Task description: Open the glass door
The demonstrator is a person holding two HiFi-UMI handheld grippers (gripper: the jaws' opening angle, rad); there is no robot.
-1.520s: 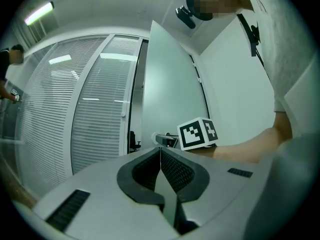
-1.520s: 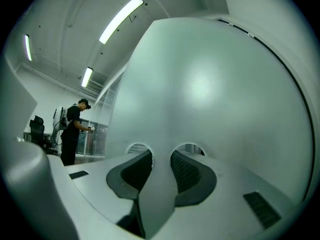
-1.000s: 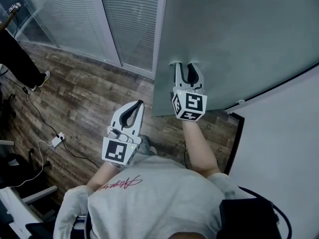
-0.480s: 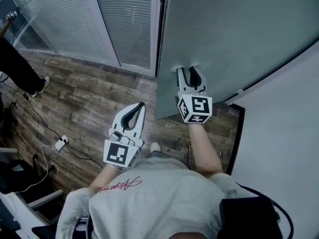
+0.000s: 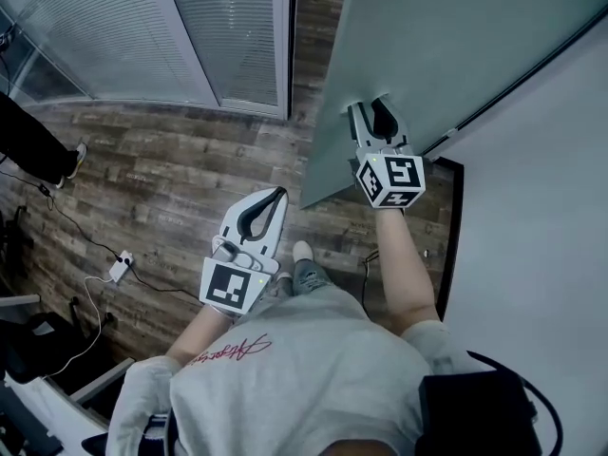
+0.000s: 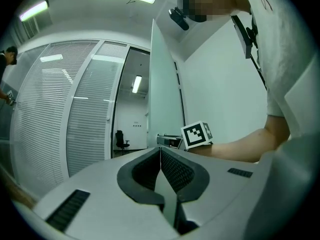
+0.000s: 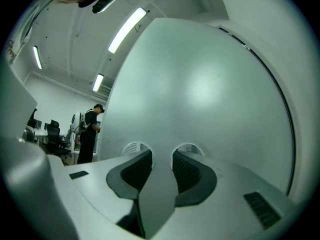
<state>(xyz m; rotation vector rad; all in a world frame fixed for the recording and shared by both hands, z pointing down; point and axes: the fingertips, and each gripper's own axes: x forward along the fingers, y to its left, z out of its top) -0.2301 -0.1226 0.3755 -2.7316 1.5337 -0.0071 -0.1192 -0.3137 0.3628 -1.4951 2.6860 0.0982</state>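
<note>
- My right gripper (image 5: 373, 104) has its jaws spread wide with nothing between them; both tips sit flat against the frosted glass door (image 5: 456, 36).
- My left gripper (image 5: 276, 194) has its jaws pressed together and empty, out over the wooden floor (image 5: 171, 160), apart from the door.
- The door stands ajar, its free edge swung away from the slatted glass partition (image 5: 142, 36).
- A white wall (image 5: 541, 255) runs on my right.
- A person in black (image 7: 90, 134) stands far off.

Grey T-shirt (image 5: 294, 378), white left gripper (image 5: 277, 194)
</note>
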